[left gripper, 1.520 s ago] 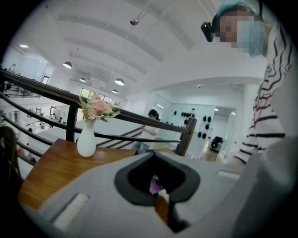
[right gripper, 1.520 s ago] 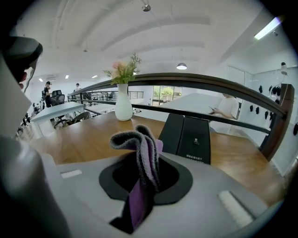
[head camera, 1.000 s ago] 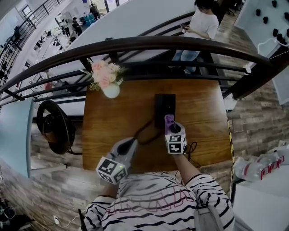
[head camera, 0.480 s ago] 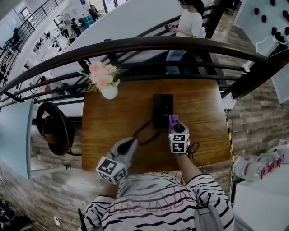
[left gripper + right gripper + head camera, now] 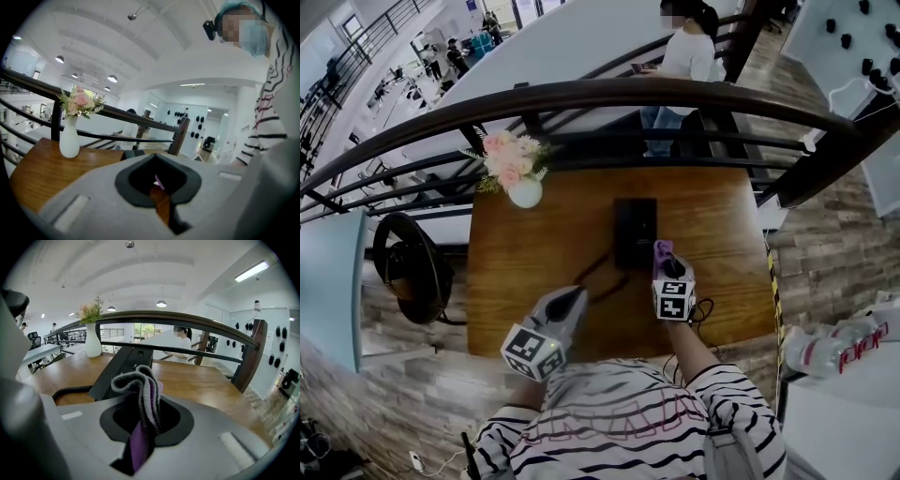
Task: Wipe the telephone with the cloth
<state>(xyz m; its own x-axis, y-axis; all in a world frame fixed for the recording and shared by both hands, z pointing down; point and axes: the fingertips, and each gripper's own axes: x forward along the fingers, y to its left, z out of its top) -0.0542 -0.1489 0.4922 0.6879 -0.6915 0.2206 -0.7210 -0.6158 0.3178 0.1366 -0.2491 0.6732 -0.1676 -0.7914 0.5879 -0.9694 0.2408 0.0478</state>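
The right gripper [image 5: 146, 425] is clamped on the cloth [image 5: 140, 385], a grey and purple fold that stands up out of its jaws. Its own view shows that grip plainly, while the head view shows only a purple tuft [image 5: 663, 249] ahead of the right gripper [image 5: 667, 264]. From above, the cloth sits just beside the near right edge of the telephone [image 5: 635, 230]; whether the two touch cannot be told. The right gripper view places the telephone [image 5: 124, 364] ahead and slightly left, lying flat on the wooden table [image 5: 201, 376], with its coiled cord [image 5: 70, 392] running off to the left. The head view shows that cord [image 5: 602, 277] looping toward the person. The left gripper [image 5: 159, 187] has its jaws together with nothing between them — only wood and a sliver of purple show through the opening. In the head view the left gripper [image 5: 570, 298] is held over the table's near edge, well apart from the telephone. A white vase [image 5: 69, 138] with pink flowers [image 5: 79, 101] stands at the far left corner of the table [image 5: 712, 216]. Beyond the dark railing [image 5: 581, 94] a person [image 5: 680, 56] stands — also seen, small, in the right gripper view.
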